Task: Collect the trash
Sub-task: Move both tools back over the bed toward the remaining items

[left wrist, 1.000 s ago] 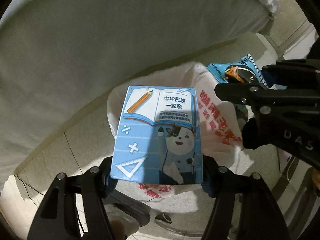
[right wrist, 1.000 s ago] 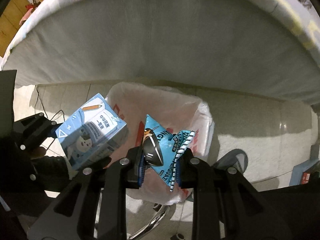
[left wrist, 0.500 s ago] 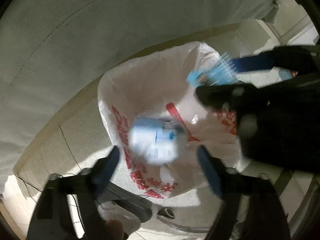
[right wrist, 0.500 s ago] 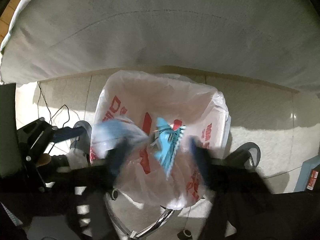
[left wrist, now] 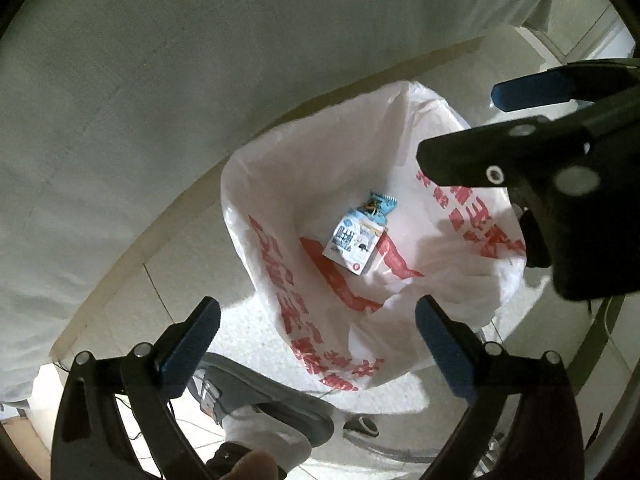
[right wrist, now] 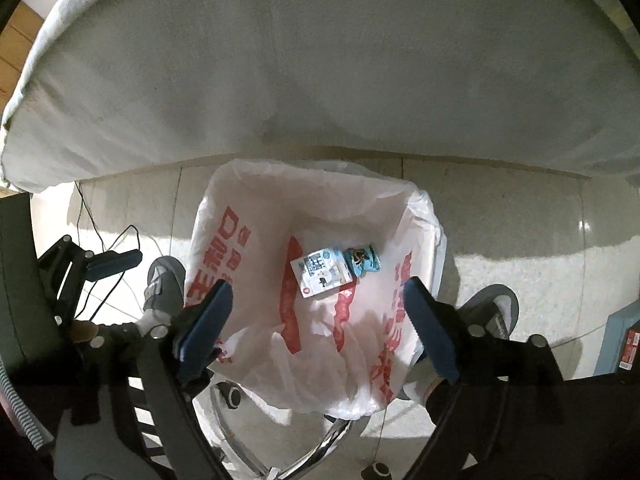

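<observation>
A thin white plastic bag point(left wrist: 384, 320) with large red printed characters stands open on the pale tiled floor point(right wrist: 520, 216); the plastic is wrinkled and half transparent, and the red writing is too folded to read. At the bottom of the bag lie two pieces of trash, touching each other: a small rectangular carton point(left wrist: 354, 240) in white and light blue, with small print that cannot be read, and a crumpled blue snack packet point(left wrist: 378, 205) with a zigzag edge. In the right wrist view the carton point(right wrist: 322, 271) lies left of the packet point(right wrist: 363, 259).

The left gripper point(left wrist: 318, 346) hangs above the near rim of the bag, its blue padded fingers point(left wrist: 188, 346) spread wide and holding nothing. The right gripper point(right wrist: 318, 326) is also spread wide over the bag and empty. A grey cloth-covered surface point(right wrist: 320, 72) fills the upper part of both views. A grey shoe point(left wrist: 264, 408) stands beside the bag.
</observation>
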A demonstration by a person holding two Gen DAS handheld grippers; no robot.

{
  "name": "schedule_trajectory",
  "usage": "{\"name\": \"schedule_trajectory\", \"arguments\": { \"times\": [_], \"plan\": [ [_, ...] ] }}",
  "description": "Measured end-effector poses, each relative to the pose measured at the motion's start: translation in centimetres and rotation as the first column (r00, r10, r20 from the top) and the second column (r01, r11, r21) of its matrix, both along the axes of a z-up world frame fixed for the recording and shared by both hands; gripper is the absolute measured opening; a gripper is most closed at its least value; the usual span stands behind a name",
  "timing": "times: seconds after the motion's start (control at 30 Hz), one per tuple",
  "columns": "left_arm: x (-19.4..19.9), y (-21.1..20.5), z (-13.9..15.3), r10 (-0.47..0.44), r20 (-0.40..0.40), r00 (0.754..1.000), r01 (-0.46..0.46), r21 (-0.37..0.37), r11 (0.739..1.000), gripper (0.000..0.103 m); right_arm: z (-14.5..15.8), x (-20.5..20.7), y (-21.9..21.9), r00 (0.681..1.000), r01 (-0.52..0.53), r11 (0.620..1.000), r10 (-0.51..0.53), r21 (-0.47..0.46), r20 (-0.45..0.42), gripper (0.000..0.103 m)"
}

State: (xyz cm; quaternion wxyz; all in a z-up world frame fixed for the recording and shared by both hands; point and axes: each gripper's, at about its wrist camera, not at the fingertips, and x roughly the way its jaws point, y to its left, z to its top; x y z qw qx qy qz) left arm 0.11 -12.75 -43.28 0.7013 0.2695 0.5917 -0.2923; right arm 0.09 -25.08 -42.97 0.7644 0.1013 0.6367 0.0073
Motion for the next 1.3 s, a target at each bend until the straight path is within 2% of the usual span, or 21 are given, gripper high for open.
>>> {"name": "schedule_trajectory", "arguments": {
  "times": [0.07,0.27,0.53,0.6,0.63,0.73,0.83,1.0,1.13,1.3],
  "plan": [
    [-0.2,0.2,0.6,-0.001,0.008,1.000,0.001,-0.031,1.000,0.095,0.4,-0.1,-0.2,1.000,0.009,1.000,-0.009,-0.018,0.010,0.086],
    [0.0,1.7,1.5,0.033,0.018,0.999,-0.032,-0.061,0.998,0.095,1.2,-0.7,-0.9,0.999,0.045,0.999,-0.044,-0.028,0.025,0.087],
    [0.6,3.1,3.3,0.120,0.015,0.993,-0.117,-0.120,0.986,0.095,3.7,-1.8,-1.0,0.997,0.056,0.998,-0.053,-0.038,0.059,0.091],
    [0.4,3.4,4.0,0.131,0.043,0.990,-0.125,-0.130,0.984,0.095,4.3,-2.1,-1.2,0.996,0.064,0.997,-0.060,-0.054,0.070,0.091],
    [0.4,3.5,4.5,0.137,0.059,0.989,-0.128,-0.131,0.983,0.095,4.7,-2.3,-1.4,0.995,0.073,0.997,-0.070,-0.037,0.075,0.091],
    [0.6,4.3,5.6,0.164,0.033,0.986,-0.157,-0.162,0.974,0.095,5.7,-2.9,-1.5,0.992,0.085,0.996,-0.082,-0.025,0.091,0.091],
    [0.6,4.7,7.0,0.172,0.072,0.982,-0.158,-0.175,0.972,0.095,6.9,-3.5,-1.4,0.988,0.098,0.995,-0.099,0.009,0.116,0.091],
    [0.6,5.5,9.4,0.200,0.097,0.975,-0.176,-0.214,0.961,0.095,9.4,-4.2,-1.3,0.977,0.113,0.994,-0.112,0.004,0.179,0.091],
    [1.1,6.2,11.7,0.233,0.137,0.963,-0.192,-0.261,0.946,0.095,11.6,-4.7,-1.9,0.964,0.139,0.990,-0.138,0.015,0.227,0.091],
    [2.6,7.7,15.0,0.319,0.177,0.931,-0.245,-0.345,0.906,0.095,14.5,-4.8,-2.6,0.948,0.150,0.989,-0.144,0.003,0.283,0.091]
  ]
}}
